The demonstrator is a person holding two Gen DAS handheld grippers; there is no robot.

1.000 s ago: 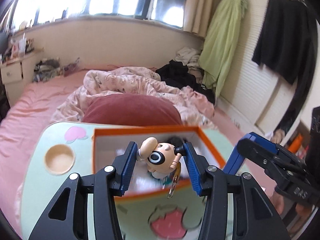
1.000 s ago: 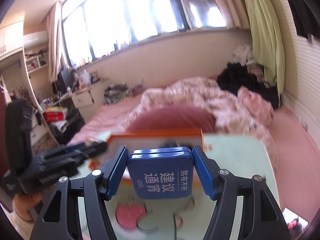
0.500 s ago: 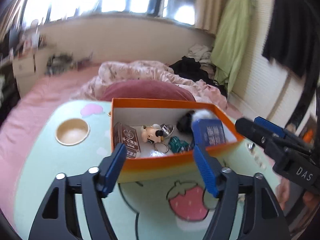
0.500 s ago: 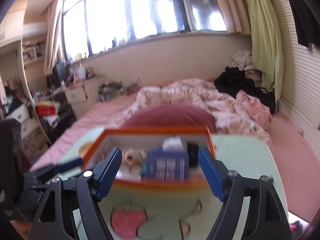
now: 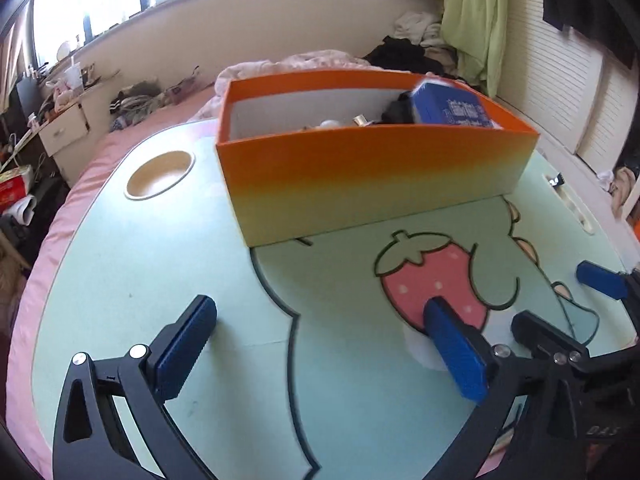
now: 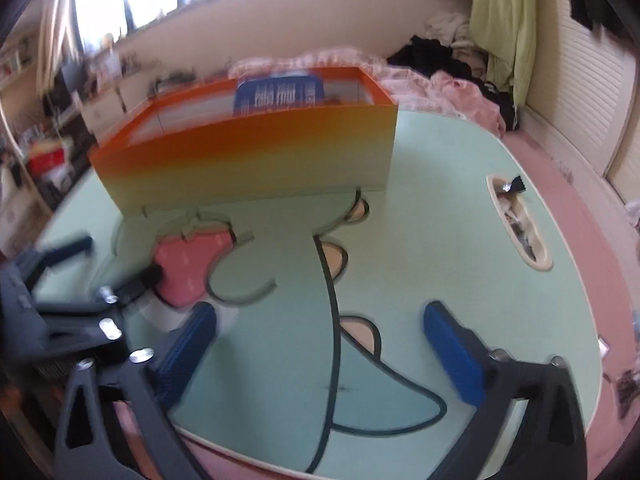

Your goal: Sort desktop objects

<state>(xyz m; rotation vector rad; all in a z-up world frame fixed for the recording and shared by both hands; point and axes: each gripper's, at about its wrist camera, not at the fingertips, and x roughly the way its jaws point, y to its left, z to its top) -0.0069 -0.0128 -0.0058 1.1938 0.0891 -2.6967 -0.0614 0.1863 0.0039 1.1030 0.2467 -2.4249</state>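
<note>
While the jaws of both grippers are opening wide, nothing is seen between the blue pads of either one. The left gripper [image 5: 320, 344] and the right gripper [image 6: 320, 344] are held low over the pale green lap table [image 5: 168, 264] printed with a pink strawberry, side by side and well short of the orange cardboard box [image 5: 372, 172]. The box stands at the far side of the table, beyond both sets of fingertips. A blue rectangular tin with white lettering [image 5: 452, 110] is seen leaning inside the box at its right end. Most of the box's other contents are hidden by its near wall; only a few small tops can be made out. The right wrist view is blurred, so the tin's lettering cannot be read there.
</note>
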